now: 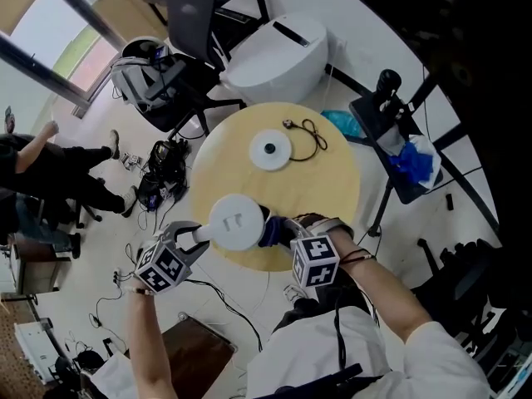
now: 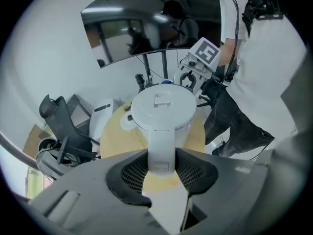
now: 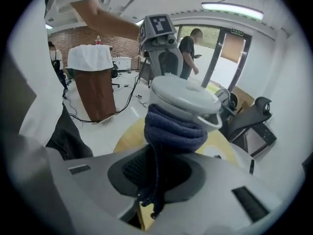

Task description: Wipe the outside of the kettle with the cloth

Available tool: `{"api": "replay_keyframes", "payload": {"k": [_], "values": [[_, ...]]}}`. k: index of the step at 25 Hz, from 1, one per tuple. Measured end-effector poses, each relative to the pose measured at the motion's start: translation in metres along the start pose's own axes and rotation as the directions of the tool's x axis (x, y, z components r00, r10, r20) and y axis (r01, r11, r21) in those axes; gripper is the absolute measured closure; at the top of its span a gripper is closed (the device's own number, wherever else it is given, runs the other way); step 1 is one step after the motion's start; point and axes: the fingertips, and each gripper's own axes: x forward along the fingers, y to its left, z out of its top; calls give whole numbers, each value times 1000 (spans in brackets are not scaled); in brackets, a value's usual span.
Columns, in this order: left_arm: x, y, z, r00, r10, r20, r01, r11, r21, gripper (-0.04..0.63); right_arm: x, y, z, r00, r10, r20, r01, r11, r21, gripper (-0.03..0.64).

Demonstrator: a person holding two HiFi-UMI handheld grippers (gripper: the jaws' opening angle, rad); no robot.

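A white kettle (image 1: 234, 220) is held above the near edge of the round wooden table (image 1: 332, 181). My left gripper (image 1: 196, 238) is shut on the kettle's handle (image 2: 161, 148), which runs between its two black pads. The lid (image 2: 164, 104) faces up in the left gripper view. My right gripper (image 1: 287, 233) is shut on a folded dark blue cloth (image 3: 173, 126). The cloth (image 1: 273, 229) presses against the kettle's side (image 3: 183, 99) just under the lid rim. A loose end of the cloth hangs down between the right jaws.
The kettle's white round base (image 1: 270, 150) with its black cord (image 1: 312, 135) lies mid-table. A white bin (image 1: 278, 52) and black office chair (image 1: 195, 23) stand beyond the table. A stand with blue cloths (image 1: 411, 160) is at right. Cables and bags litter the floor at left (image 1: 162, 169).
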Motion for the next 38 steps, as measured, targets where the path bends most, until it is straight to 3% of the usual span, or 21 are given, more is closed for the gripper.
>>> {"api": "replay_keyframes", "payload": {"k": [4,6,7,8,10,12,14,15,17,19,21,22,23,26,29,31,33,35,38], "values": [[2,4,2,1000,17,-14,-17,1000,-7,423,34,10,-25,996,90,-16,-89,994,65,543],[4,8,3,999,37,-13,-38,997,-63,416,55,20,-43,989,142,-31,-137,984,112,543],[3,11,4,999,47,3,-47,992,-119,369,65,25,-51,985,165,-42,-159,979,130,543],[1,15,7,998,56,38,-48,981,-188,302,74,29,-59,981,186,-54,-177,974,142,543],[-10,21,18,985,83,155,-27,943,-330,261,90,35,-71,973,218,-72,-204,966,160,543],[-26,29,32,951,158,266,-26,897,-442,213,100,35,-78,970,230,-82,-213,961,176,543],[-43,36,42,906,292,306,-85,835,-543,213,99,30,-81,971,223,-87,-204,962,183,543],[-50,37,43,882,362,303,-117,788,-604,213,95,27,-80,973,212,-89,-194,964,182,543],[-61,32,38,827,481,290,-119,655,-746,233,82,19,-76,979,185,-86,-167,970,176,543],[-63,14,32,778,550,304,-6,490,-872,263,69,10,-70,986,151,-75,-137,976,169,543],[-55,-6,27,742,590,319,130,340,-931,288,54,2,-63,991,122,-56,-111,980,166,543],[-49,-15,23,732,607,311,169,281,-945,288,47,-1,-58,993,110,-44,-101,981,164,543],[-41,-20,20,726,619,299,189,238,-953,288,38,-5,-52,995,95,-34,-89,984,157,543],[-21,-25,21,720,637,275,232,153,-961,288,14,-16,-36,999,48,-14,-46,992,119,543],[-10,-18,24,711,662,236,275,47,-960,267,-3,-24,-26,1000,28,-9,-27,995,92,543],[-7,-12,25,695,684,221,299,4,-954,255,-6,-24,-23,1000,29,-9,-28,996,83,543],[-3,-7,28,687,692,220,319,-15,-948,249,-5,-21,-23,999,39,-9,-38,996,78,543],[4,-4,32,701,680,214,313,-24,-949,239,-4,-18,-23,999,52,-8,-51,996,71,543],[11,-1,37,737,650,185,243,0,-970,239,-1,-14,-20,997,74,1,-74,996,59,543]]}}
